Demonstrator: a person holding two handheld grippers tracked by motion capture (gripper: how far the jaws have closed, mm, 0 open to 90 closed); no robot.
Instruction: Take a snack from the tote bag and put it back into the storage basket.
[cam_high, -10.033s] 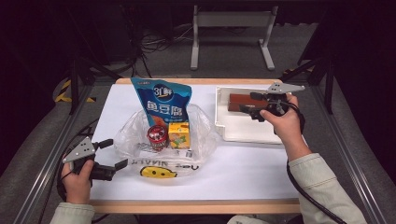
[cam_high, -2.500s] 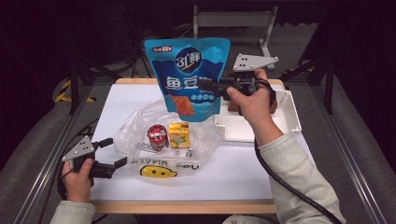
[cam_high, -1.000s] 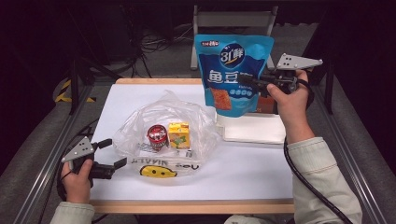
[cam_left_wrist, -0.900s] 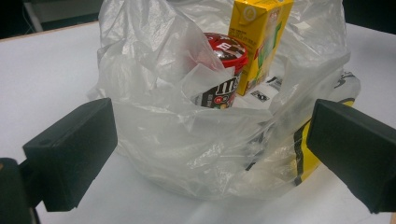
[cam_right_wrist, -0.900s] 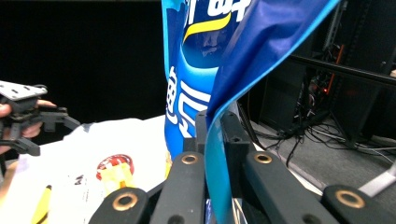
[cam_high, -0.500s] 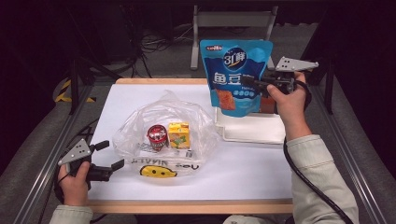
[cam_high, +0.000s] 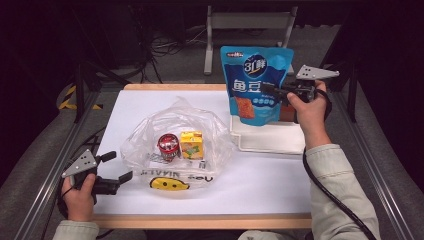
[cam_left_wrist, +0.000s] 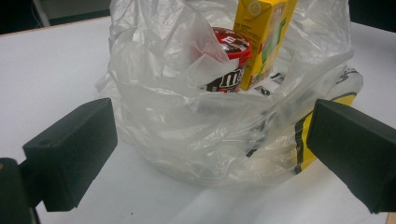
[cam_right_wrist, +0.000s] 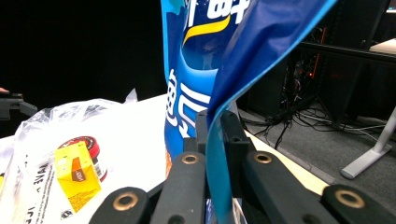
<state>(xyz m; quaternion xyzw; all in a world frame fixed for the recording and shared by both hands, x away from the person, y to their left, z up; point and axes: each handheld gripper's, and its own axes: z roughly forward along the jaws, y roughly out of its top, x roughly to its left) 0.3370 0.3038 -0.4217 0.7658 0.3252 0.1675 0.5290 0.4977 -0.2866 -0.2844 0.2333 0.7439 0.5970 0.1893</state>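
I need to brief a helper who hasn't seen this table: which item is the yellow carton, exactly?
Find the clear plastic bag on the white table. Inside stand two things side by side; the yellow carton is the boxy one at the right, unlike the round red-lidded tub beside it.

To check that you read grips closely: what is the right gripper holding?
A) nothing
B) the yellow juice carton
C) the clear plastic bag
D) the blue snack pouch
D: the right gripper has its jaws shut on the edge of the blue snack pouch, held up above the white tray.
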